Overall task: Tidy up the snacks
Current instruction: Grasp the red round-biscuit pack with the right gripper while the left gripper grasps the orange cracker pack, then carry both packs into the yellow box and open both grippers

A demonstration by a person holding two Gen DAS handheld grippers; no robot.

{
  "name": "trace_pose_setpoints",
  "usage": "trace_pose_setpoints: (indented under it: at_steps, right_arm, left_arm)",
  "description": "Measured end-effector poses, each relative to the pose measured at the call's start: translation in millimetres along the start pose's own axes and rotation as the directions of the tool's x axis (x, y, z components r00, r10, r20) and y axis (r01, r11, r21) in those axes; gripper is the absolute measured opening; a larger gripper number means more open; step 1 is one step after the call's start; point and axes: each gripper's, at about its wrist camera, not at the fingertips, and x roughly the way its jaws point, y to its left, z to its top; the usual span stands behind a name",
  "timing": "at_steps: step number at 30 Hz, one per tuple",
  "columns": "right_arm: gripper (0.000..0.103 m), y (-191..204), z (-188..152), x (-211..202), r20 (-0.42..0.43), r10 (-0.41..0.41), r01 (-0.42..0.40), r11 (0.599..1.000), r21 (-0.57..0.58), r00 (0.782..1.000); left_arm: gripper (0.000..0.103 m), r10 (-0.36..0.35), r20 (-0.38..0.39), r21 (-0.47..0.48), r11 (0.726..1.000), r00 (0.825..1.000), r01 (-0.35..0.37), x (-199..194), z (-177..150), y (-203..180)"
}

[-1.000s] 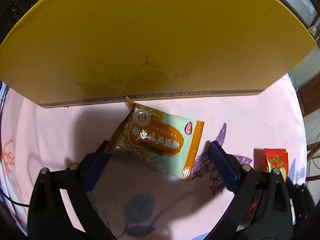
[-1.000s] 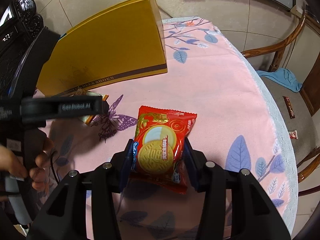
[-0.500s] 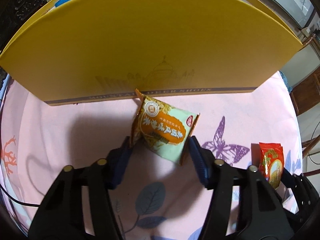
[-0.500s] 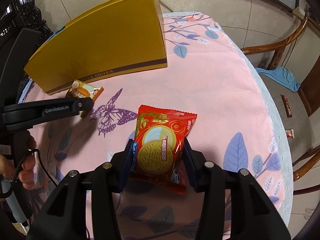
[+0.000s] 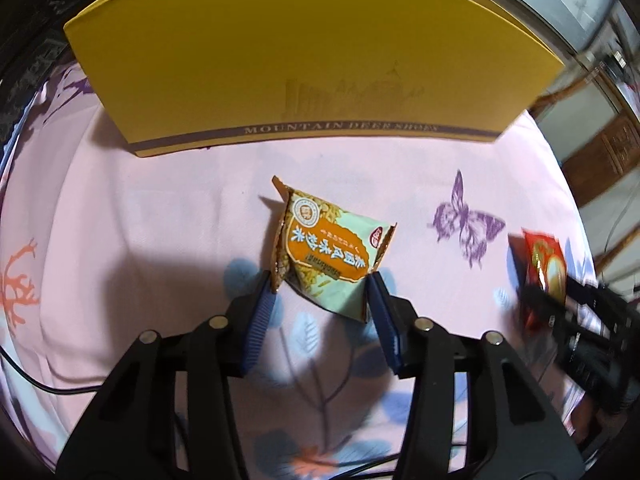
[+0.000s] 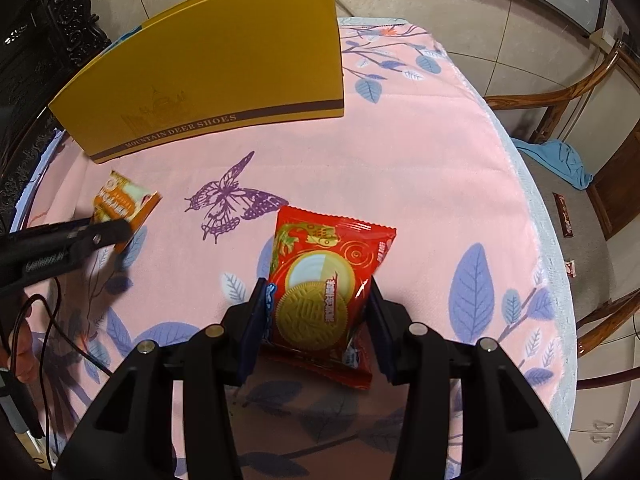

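Both snack packets are in the grippers, but neither is stowed yet, so the task looks to be at an early stage. The left gripper is closing its fingers on the orange-and-green packet, whose edges buckle between the pads; it sits near the centre of the left wrist view. The right gripper has its fingers clamped on the red biscuit packet, just above the pink bench. The yellow shoe box stands at 11 o'clock in the right wrist view, well apart from both packets. Carrying both there would be the remaining work, in my judgement.
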Motion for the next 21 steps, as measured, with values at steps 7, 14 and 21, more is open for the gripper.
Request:
trace_pose_setpoints:
  at_steps: [7,14,21]
  right_arm:
    - [0.046,1,1,0,-0.011,0.005,-0.005,1.000,-0.010,1.000]
    - [0.046,2,3,2,-0.023,0.001,-0.002,1.000,-0.012,1.000]
    - [0.046,2,3,1,-0.024,0.002,-0.002,1.000,-0.004,1.000]
  left_arm:
    - [0.056,0.013,0.037,0.109,0.994,0.999,-0.017,6,-13,-23]
    - [0.069,0.041,0.040,0.163,0.985,0.998,-0.047,15,-5,-37]
    - [0.070,0.037,0.081,0.153,0.987,0.996,-0.049,16,-4,-35]
